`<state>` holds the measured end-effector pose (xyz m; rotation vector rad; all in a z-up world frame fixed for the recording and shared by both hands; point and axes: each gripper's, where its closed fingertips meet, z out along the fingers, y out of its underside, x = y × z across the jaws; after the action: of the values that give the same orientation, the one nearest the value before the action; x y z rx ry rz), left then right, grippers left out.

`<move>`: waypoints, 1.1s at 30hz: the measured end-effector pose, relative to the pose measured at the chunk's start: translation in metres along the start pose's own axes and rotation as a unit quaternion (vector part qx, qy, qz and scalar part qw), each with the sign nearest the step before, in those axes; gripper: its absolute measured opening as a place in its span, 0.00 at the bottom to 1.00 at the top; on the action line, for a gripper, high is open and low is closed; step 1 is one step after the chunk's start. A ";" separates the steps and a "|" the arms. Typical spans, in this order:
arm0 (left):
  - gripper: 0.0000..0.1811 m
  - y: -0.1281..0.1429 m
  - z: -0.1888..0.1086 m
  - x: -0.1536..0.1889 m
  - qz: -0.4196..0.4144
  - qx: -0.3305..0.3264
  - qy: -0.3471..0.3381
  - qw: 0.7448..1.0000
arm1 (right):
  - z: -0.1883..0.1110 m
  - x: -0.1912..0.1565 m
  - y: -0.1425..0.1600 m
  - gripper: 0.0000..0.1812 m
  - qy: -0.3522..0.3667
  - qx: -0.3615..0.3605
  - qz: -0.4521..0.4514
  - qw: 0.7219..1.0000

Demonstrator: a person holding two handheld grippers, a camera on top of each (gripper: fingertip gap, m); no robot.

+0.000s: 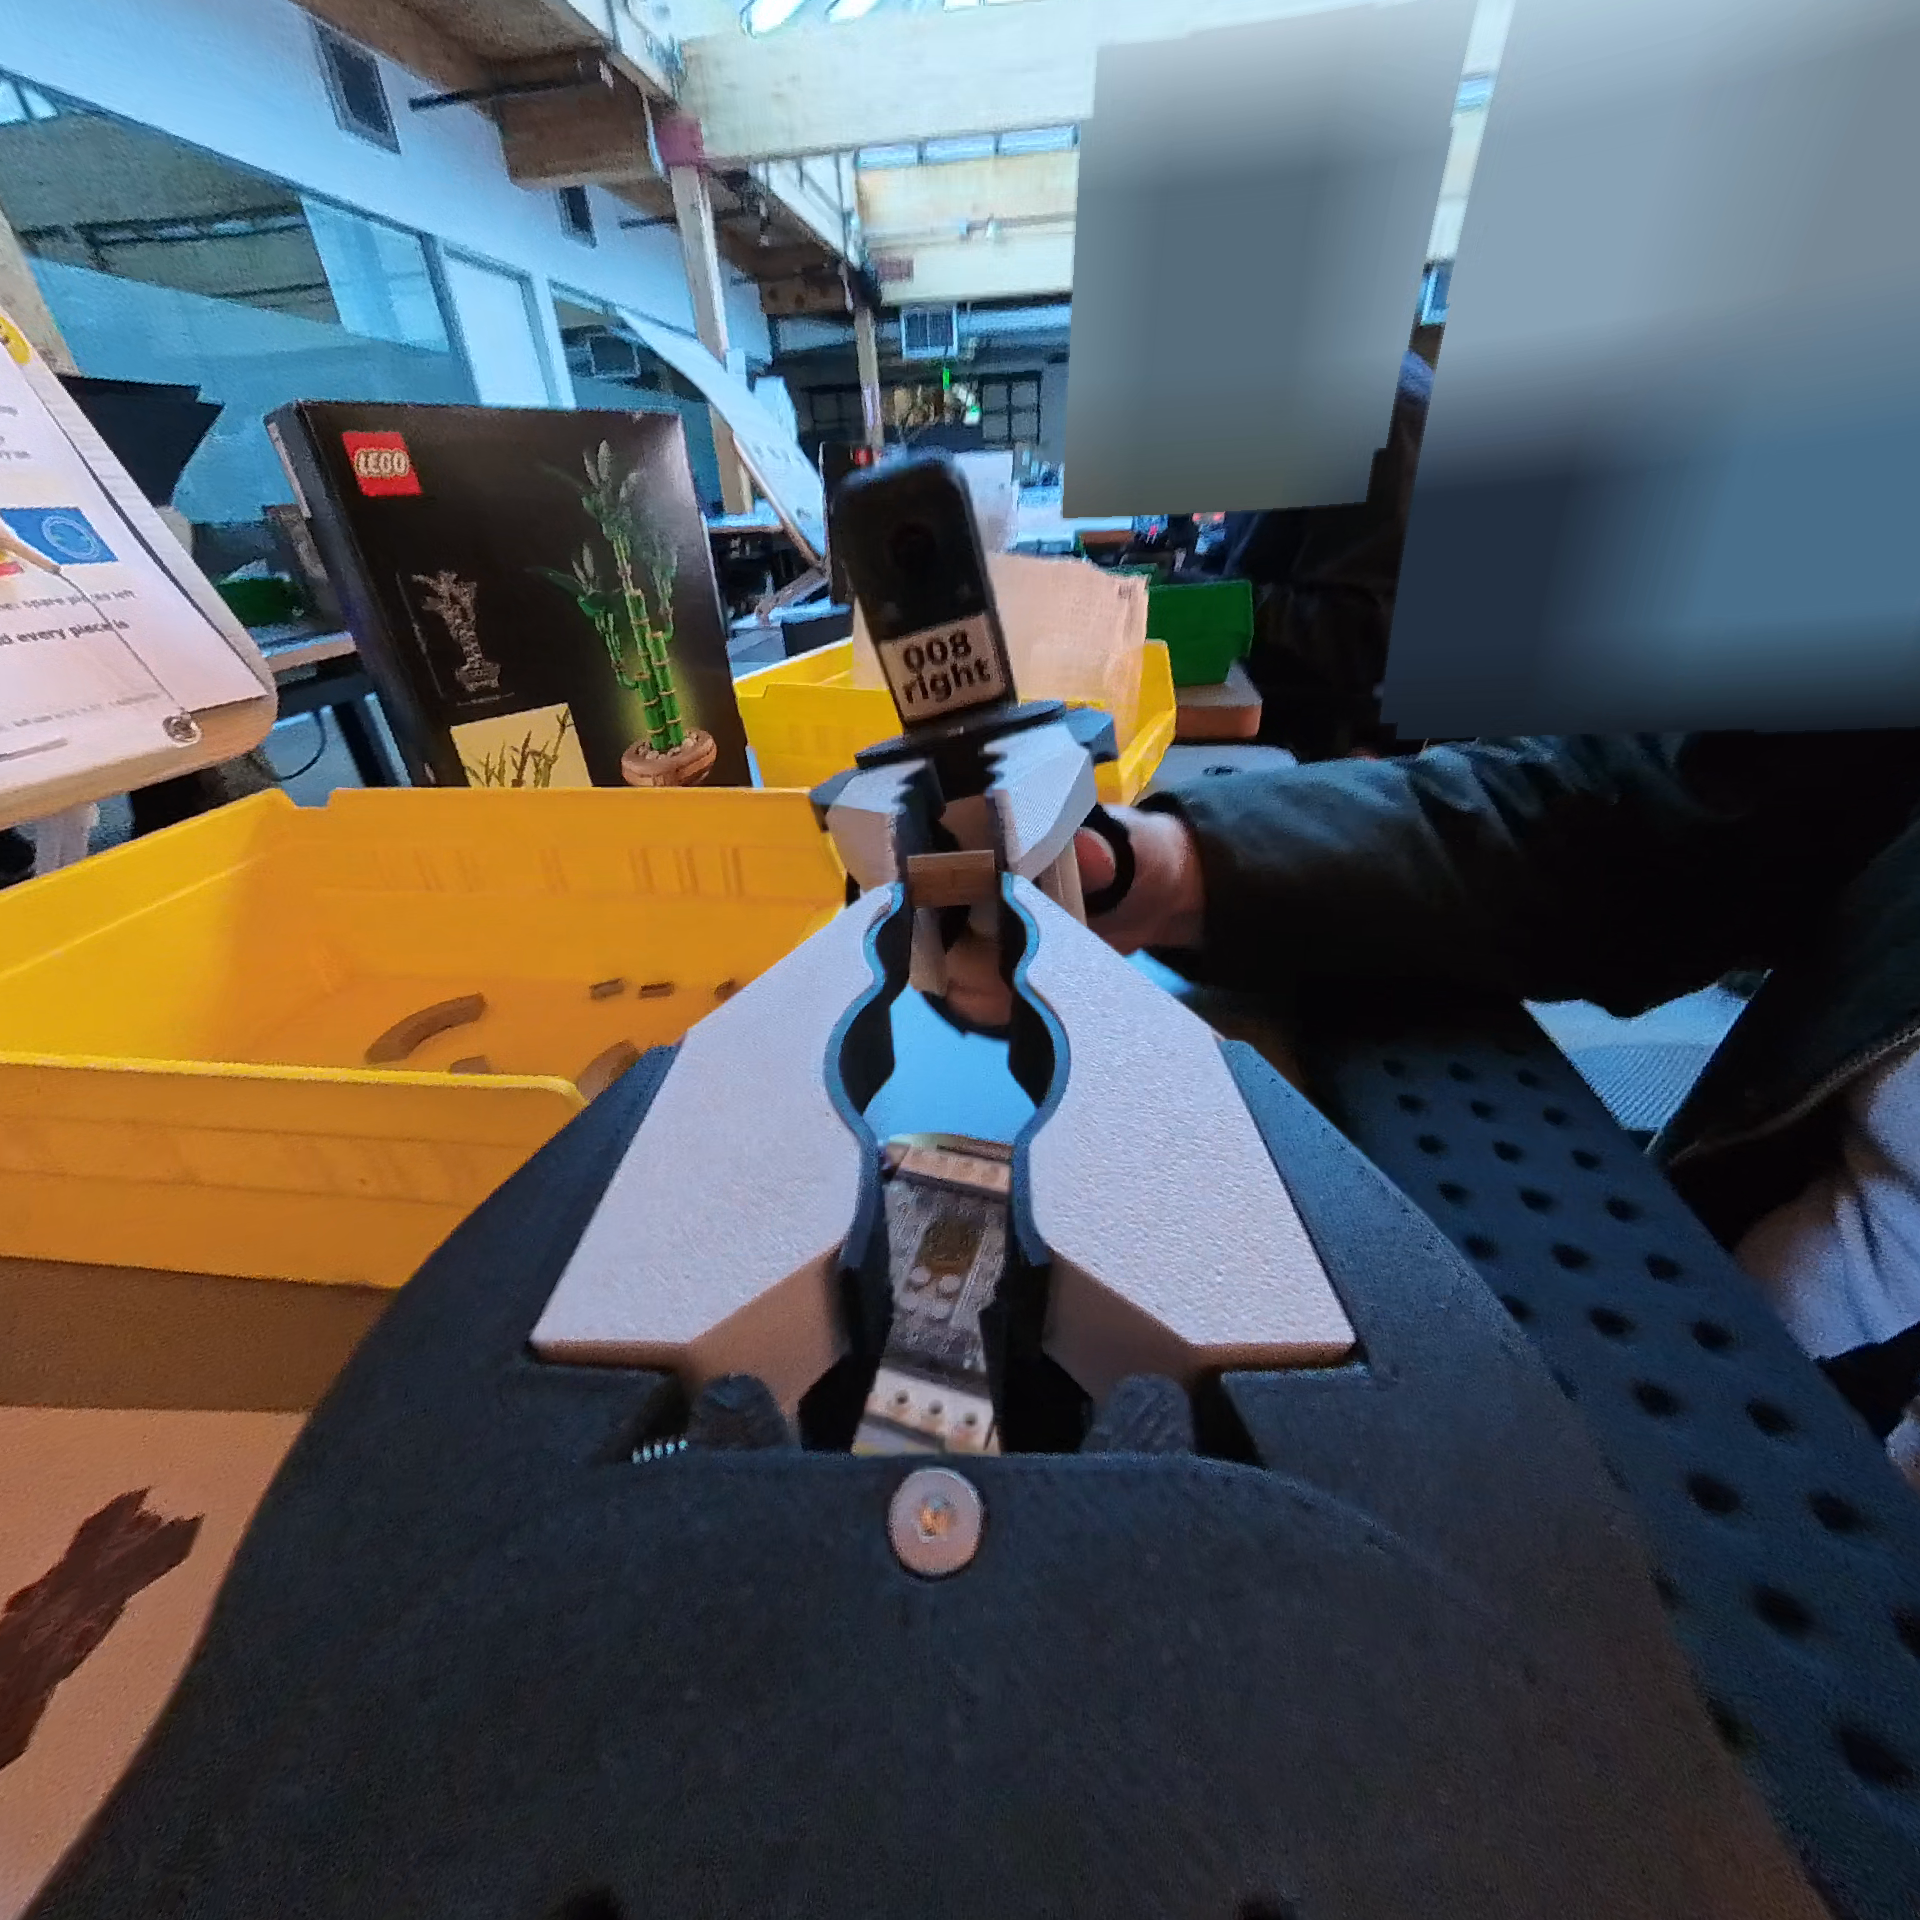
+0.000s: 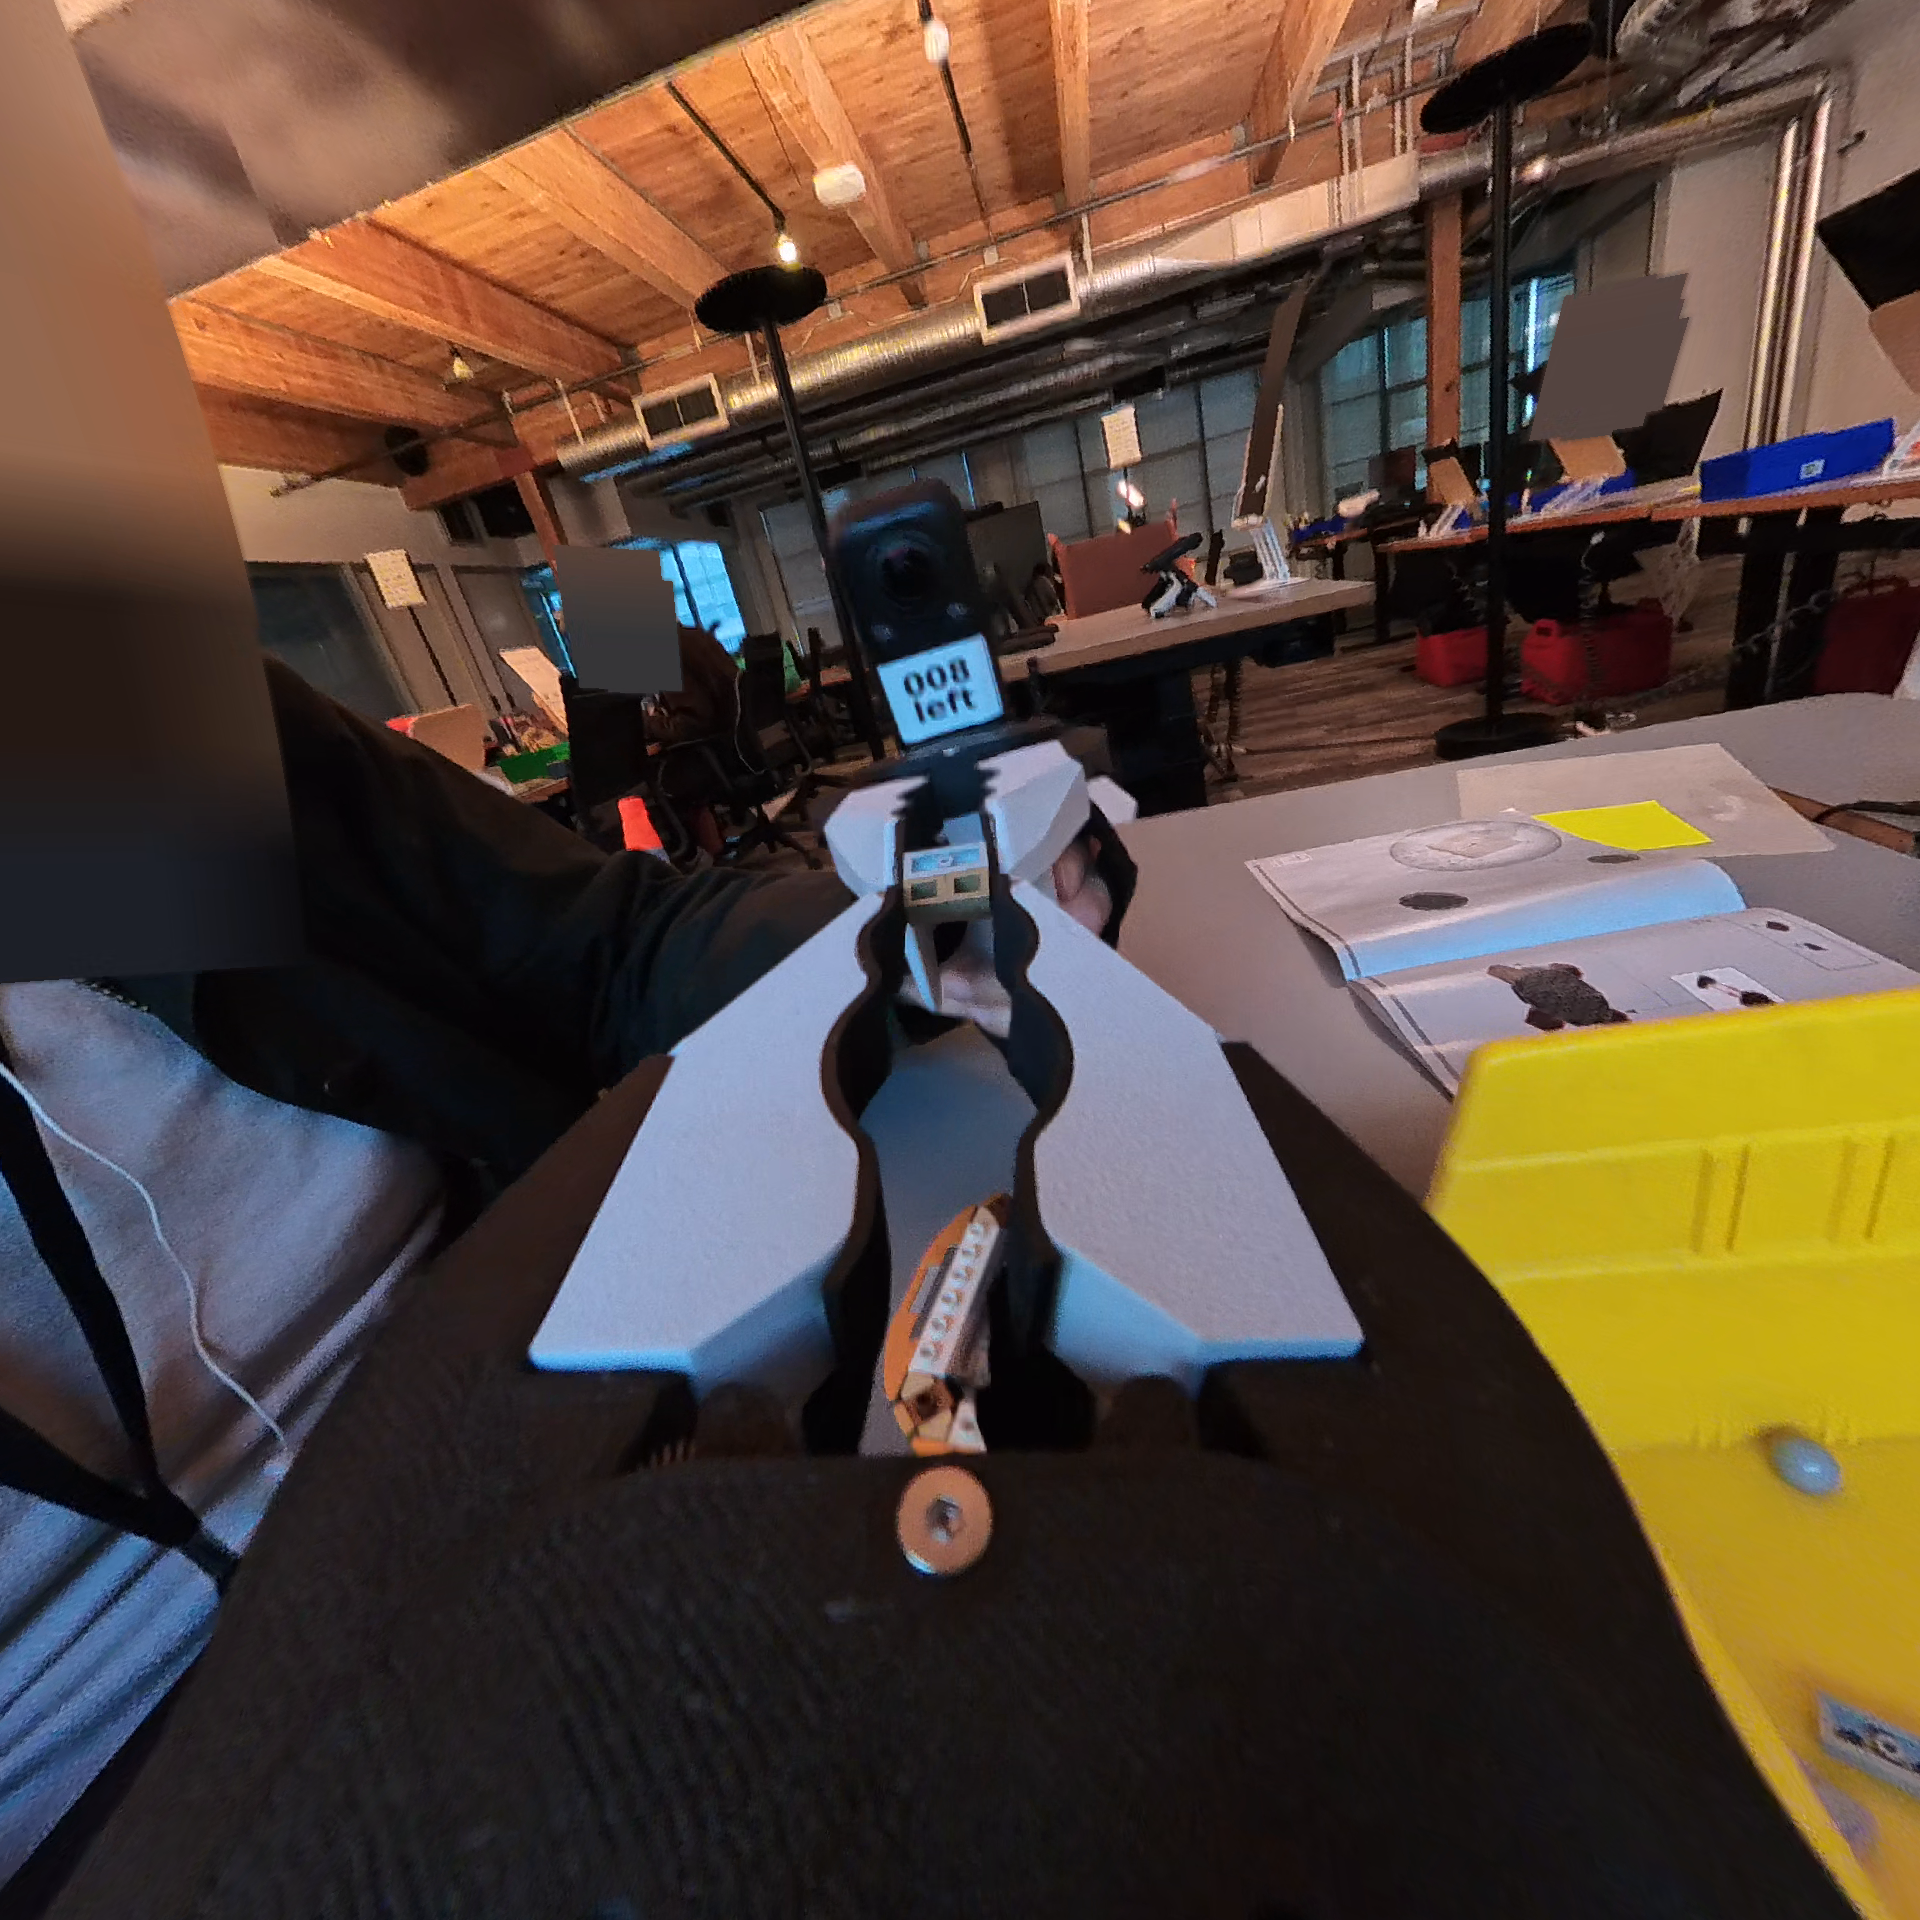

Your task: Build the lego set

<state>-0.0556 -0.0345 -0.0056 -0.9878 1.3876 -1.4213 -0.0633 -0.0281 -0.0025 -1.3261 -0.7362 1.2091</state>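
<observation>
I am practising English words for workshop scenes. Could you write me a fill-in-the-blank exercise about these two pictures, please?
1. The bin beside the left gripper is ___.
2. The black box behind the bin pictures a green ___ in a pot.
3. The open booklet lies on a grey ___.
4. The right gripper meets the left gripper tip to tip at a small tan ___.

Missing words: yellow; plant; table; brick

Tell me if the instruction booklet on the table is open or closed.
Open: the instruction booklet lies spread flat on the table, two facing pages showing.
</observation>
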 end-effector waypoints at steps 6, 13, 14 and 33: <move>0.08 0.040 0.002 0.003 0.068 -0.142 0.005 0.988 | -0.010 0.012 0.025 0.14 0.055 -0.122 -0.094 0.987; 0.08 0.064 0.003 0.008 0.064 -0.213 0.025 0.975 | -0.015 0.008 0.057 0.07 0.051 -0.238 -0.138 0.960; 0.08 0.067 0.004 0.008 0.064 -0.219 0.027 0.973 | -0.016 0.009 0.060 0.07 0.052 -0.248 -0.139 0.957; 0.08 0.049 0.005 0.013 0.048 -0.160 0.038 0.985 | -0.012 0.000 0.044 0.08 0.024 -0.185 -0.109 0.976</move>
<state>-0.0515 -0.0470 -0.0552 -1.0602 1.7357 -1.1980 -0.0621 -0.0388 -0.0464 -1.5248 -1.0790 0.8873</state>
